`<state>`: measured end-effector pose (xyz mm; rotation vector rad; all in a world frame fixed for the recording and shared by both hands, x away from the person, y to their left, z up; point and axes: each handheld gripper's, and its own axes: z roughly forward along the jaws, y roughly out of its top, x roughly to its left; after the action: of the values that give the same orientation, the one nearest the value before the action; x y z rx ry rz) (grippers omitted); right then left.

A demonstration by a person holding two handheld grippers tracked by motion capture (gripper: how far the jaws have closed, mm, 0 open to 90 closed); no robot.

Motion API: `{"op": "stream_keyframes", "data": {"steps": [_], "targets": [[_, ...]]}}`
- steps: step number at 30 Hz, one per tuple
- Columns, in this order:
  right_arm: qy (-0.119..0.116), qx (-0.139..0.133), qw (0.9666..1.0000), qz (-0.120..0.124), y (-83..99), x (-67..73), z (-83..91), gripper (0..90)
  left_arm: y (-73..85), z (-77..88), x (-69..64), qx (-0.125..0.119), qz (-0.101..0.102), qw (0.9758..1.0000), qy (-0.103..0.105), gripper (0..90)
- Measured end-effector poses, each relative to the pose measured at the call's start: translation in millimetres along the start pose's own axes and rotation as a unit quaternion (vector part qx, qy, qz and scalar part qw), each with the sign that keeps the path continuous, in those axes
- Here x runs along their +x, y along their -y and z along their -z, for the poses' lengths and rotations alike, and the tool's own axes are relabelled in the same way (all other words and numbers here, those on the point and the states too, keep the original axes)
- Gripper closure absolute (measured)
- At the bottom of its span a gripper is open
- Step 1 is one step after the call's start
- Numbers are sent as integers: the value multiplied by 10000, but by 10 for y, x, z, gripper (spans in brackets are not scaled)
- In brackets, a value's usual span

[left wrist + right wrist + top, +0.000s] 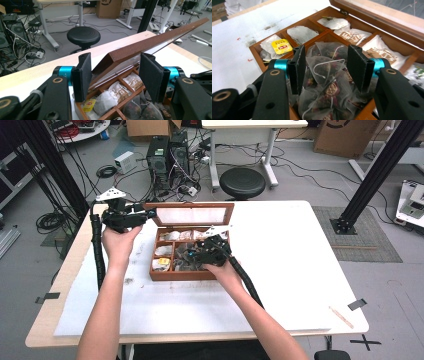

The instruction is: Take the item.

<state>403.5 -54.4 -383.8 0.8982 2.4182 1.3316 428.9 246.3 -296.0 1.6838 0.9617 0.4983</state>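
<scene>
Fingers (300, 68) over mesh tea bags (329, 75) in wooden box (259, 62)

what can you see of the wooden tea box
The wooden tea box is reddish-brown, with a hinged lid that has a clear pane and stands open at the far side. Dividers split it into compartments holding tea bags, some dark, some white, one with a yellow tag. It sits on the white table. The left gripper straddles the lid's corner; the right gripper hovers open over the dark bags.
</scene>
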Motion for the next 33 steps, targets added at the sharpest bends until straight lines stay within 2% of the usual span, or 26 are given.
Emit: {"op": "stream_keyframes", "data": {"steps": [4,7,9,10,12,15,16,17,18,21,22,23,24,29,33], "targets": [[6,271,9996,24,-49,46,-128,527,0,2,1,11,-13,10000,6,438],[-29,305,9995,14,-62,69,-171,528,0,3,1,11,-15,10000,9,438],[10,413,9991,85,-68,98,-211,538,0,3,-2,14,-8,10000,10,436],[121,538,9984,158,-68,123,-248,539,-1,4,-4,17,-23,10000,8,434],[192,582,9980,158,-69,129,-273,547,-1,4,-5,14,-24,10000,6,433],[245,627,9976,149,-70,126,-288,573,-2,3,-5,11,-21,10000,2,433],[260,647,9974,184,-69,120,-299,621,-1,2,-5,5,-12,10000,2,433],[260,647,9974,184,-69,120,-299,621,-2,3,-4,13,-22,10000,4,433],[250,675,9972,192,-66,118,-310,676,-1,3,-4,14,-23,10000,5,433],[271,678,9972,185,-64,118,-314,714,-2,3,-7,10,-13,10000,-1,433],[231,645,9975,181,-65,117,-310,765,-1,3,-7,13,-21,10000,-1,433],[231,645,9975,181,-65,117,-310,765,-1,3,-7,13,-21,10000,-1,433],[220,588,9978,208,-71,131,-296,813,-1,4,-6,14,-20,10000,2,433],[196,560,9980,222,-75,152,-287,884,-2,4,-9,19,-23,10000,1,433],[187,558,9979,261,-70,152,-288,900,-3,8,-13,34,-27,10000,-8,433]]}}
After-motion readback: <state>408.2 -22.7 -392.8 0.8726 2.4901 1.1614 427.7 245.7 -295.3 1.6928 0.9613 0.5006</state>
